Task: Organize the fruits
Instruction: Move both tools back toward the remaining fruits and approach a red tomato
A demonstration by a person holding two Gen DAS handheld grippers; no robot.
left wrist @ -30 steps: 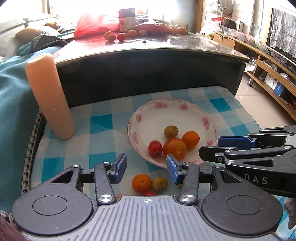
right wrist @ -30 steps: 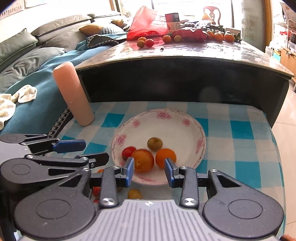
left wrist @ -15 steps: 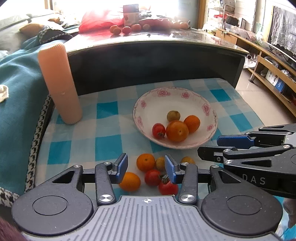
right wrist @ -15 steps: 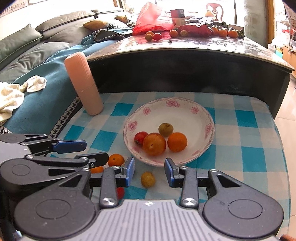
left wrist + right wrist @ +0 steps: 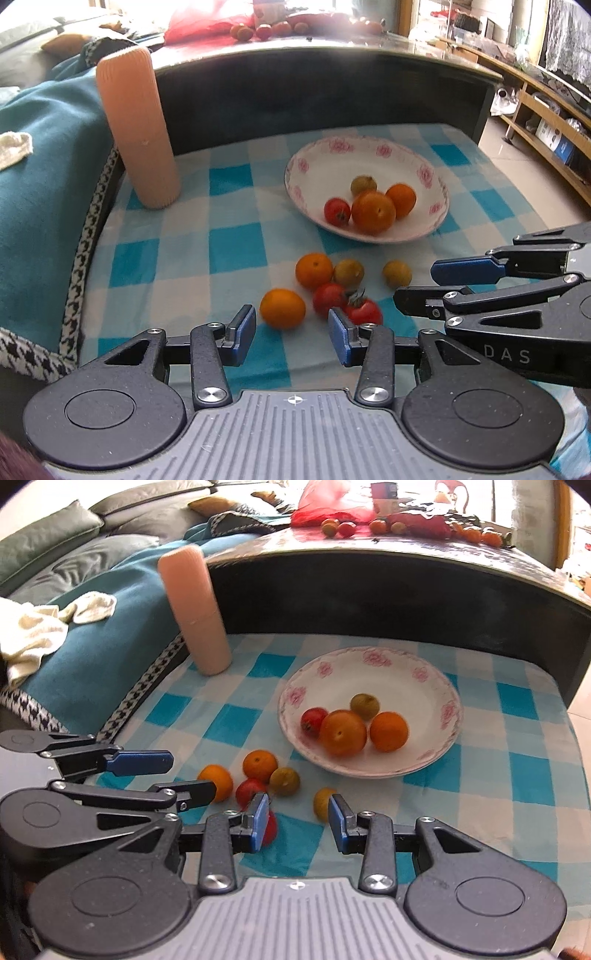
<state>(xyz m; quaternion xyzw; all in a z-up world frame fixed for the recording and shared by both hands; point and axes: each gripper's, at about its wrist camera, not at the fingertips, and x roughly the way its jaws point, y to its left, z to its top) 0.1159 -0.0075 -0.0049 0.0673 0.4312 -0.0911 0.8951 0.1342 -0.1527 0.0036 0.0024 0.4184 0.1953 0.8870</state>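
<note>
Fruit sits in two lots on the checked cloth (image 5: 236,254). Plate (image 5: 439,214) w/ pink flowers holds four pcs; six more lie loose on the cloth just in front of it. Left gripper (image 5: 291,332) hovers over the loose bunch, jaws apart & gripping nothing, though they've just closed in a bit; orange mandarin (image 5: 282,308) lies just ahead of its tips, between them. Right gripper (image 5: 297,821) also parted, empty; small yellow-green fruit (image 5: 320,804) sits right by its right pad, red tomato (image 5: 269,829) behind its left pad.
</note>
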